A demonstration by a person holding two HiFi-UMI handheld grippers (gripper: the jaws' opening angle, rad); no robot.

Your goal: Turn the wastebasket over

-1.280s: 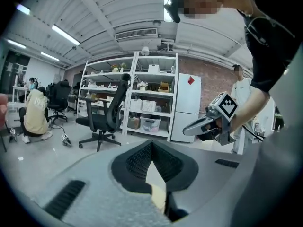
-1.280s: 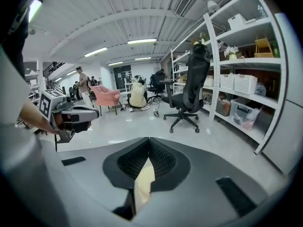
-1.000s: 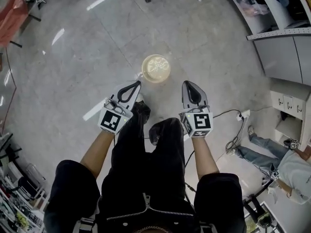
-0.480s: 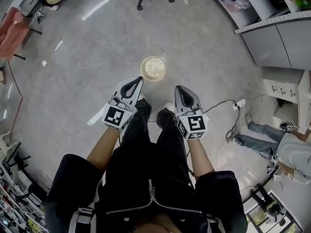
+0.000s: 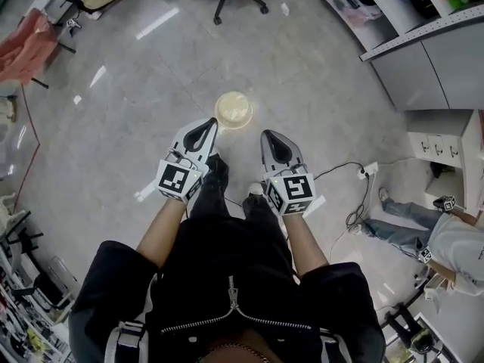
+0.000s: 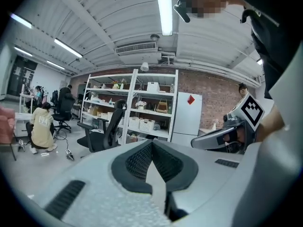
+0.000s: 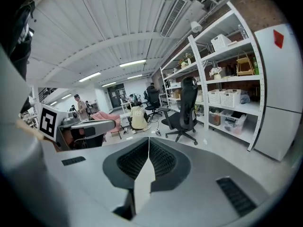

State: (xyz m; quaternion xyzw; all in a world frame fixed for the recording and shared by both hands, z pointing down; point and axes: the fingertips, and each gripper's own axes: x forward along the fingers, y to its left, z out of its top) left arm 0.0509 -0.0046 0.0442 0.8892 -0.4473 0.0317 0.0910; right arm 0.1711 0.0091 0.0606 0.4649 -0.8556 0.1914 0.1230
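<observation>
The person is straightening up, and the left tool [image 5: 209, 125] and right tool [image 5: 268, 136] are lifting away from the floor [image 5: 128, 119], both closed with jaws pressed together on nothing. The wastebasket [image 5: 233, 110] is sitting free at 12 o'clock just beyond their tips, looking smaller than a second ago. This is probably ending the handling, though which end is facing up is not showing.

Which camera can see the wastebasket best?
The head view. It looks down on the round wastebasket on the floor. The two gripper views look across the room at shelves and chairs, so neither shows it.
</observation>
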